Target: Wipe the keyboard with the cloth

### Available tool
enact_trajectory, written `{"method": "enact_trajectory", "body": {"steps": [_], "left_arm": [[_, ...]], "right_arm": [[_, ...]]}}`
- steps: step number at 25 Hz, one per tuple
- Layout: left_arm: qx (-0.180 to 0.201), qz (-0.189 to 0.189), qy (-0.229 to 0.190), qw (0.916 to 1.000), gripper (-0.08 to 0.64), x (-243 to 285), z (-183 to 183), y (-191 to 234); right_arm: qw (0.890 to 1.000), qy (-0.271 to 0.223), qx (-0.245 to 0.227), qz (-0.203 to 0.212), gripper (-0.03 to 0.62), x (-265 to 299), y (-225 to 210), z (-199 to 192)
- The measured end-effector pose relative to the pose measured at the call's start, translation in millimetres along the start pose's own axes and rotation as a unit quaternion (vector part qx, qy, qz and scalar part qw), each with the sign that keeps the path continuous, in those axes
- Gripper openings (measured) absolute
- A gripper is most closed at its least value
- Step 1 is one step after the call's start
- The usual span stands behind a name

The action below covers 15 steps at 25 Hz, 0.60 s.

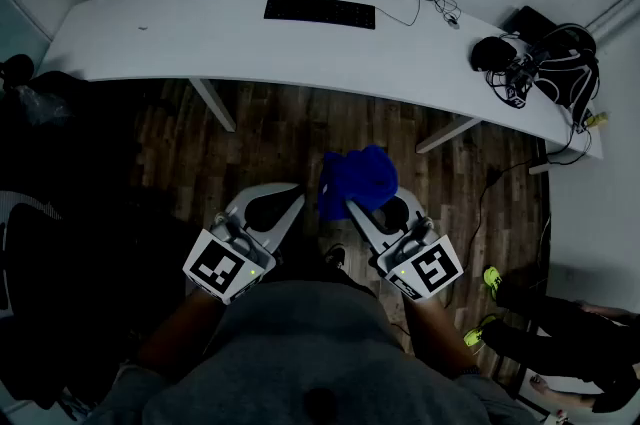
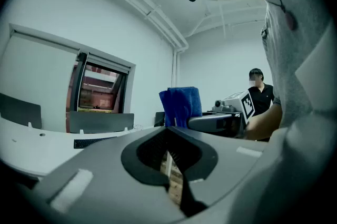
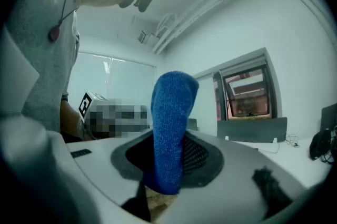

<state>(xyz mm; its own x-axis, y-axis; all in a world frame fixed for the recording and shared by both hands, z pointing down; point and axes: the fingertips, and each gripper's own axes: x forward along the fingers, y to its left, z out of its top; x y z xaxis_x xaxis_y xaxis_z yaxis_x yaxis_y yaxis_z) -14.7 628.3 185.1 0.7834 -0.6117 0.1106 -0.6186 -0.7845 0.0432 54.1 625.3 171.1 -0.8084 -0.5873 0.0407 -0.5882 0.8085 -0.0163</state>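
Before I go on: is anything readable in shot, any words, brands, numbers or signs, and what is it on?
No readable text in any view.
Left marker cube and right marker cube: black-and-white square patterns only, no letters or digits.
Keyboard: key legends too small to read.
Blue cloth: no tag or print showing.

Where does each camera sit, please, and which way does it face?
Head view: on the person's head, steeply down at the left gripper, the right gripper and the long white desk bearing the flat black keyboard; grey-shirted torso shows.
Left gripper view: on the left gripper, along its shut, empty jaws towards the desk; torso at right.
Right gripper view: on the right gripper, along jaws clamping the blue terry cloth; torso at left.
Shared: all three show the cloth.
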Motion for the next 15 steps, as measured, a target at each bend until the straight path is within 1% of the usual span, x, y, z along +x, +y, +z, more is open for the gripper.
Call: {"method": "enact_trajectory", "body": {"steps": [3,6,7,10,13,15], "left_arm": [[-0.026,0.002,0.001,0.9997,0.006,13.0,5.6,-8.9],[-0.031,0.003,0.002,0.9995,0.006,21.2,4.9,-13.8],[-0.029,0.004,0.001,0.9996,0.006,23.6,4.6,-14.3],[-0.003,0.007,-0.002,1.0,0.006,32.0,3.3,-16.0],[-0.006,0.007,0.007,0.9999,0.007,44.9,7.9,-25.5],[0.001,0.009,0.002,1.0,0.006,52.9,8.4,-27.7]], "right_arm": [[1.0,-0.005,-0.002,-0.001,0.124,-7.9,-10.0,0.0],[1.0,-0.008,0.002,-0.005,0.124,-14.6,-17.5,-2.4],[1.0,-0.008,0.002,-0.005,0.124,-16.6,-19.8,-3.0],[1.0,-0.007,0.002,-0.007,0.124,-23.0,-28.2,-4.0],[1.0,-0.011,0.007,-0.007,0.124,-31.7,-40.7,-1.8],[1.0,-0.015,0.006,-0.005,0.124,-37.6,-49.1,1.1]]}}
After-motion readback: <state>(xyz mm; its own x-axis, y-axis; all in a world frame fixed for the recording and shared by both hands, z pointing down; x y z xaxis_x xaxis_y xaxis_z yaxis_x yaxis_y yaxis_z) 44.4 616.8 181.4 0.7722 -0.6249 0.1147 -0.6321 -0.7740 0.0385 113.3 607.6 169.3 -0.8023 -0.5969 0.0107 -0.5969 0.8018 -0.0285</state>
